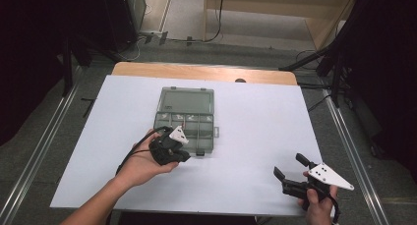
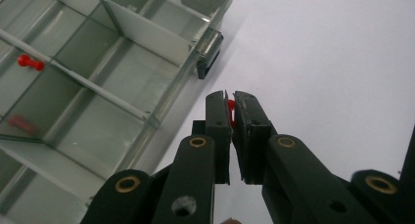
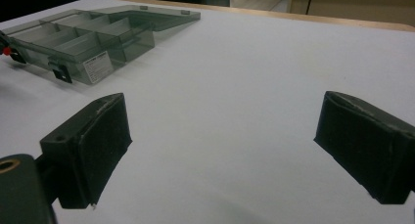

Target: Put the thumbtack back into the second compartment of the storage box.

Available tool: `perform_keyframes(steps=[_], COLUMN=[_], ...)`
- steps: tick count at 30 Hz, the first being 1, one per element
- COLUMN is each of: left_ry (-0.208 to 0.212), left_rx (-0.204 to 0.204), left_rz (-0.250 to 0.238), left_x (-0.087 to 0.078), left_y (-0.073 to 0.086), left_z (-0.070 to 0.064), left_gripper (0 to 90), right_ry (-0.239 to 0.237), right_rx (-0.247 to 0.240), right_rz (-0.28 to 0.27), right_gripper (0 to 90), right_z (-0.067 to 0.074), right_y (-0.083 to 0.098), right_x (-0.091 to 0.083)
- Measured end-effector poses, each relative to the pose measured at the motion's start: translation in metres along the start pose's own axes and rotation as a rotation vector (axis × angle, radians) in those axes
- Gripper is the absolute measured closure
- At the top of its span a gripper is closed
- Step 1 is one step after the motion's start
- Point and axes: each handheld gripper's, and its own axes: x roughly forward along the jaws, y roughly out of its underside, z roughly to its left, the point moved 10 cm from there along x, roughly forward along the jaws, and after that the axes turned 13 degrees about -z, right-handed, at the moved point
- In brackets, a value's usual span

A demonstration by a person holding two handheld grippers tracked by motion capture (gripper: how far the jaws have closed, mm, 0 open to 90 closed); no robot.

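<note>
1. Your left gripper (image 2: pixel 230 111) is clenched on a red push pin (image 2: pixel 230 109), just beside the open compartment box (image 2: pixel 171 84), over the white table sheet (image 2: pixel 318 62)
2. Pin is tiny, light, rigid and slick; pinch its head squarely
3. Most of the pin is hidden between the pads; tip direction unclear
4. Your right gripper (image 3: pixel 222 150) stands released, empty, well apart

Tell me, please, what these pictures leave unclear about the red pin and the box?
- Red pin: left gripper view, the shut jaws of the left gripper cover most of it; its shape stays hidden.
- Second red item in the box: blurred behind a divider.
- Box label: right gripper view, print too small.
- Box contents: high view, too small to tell.
</note>
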Motion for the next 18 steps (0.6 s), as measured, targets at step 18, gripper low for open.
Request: perform_keyframes(steps=[18], left_ry=[-0.030], left_rx=[-0.007], left_rz=[0.002], left_x=[-0.004], left_y=[-0.005], left_z=[0.019], left_gripper=[85.1], right_ry=[0.004], right_rx=[0.005], right_rz=[-0.001], right_gripper=[6.1], right_z=[0.000], right_y=[0.000], right_x=[0.001])
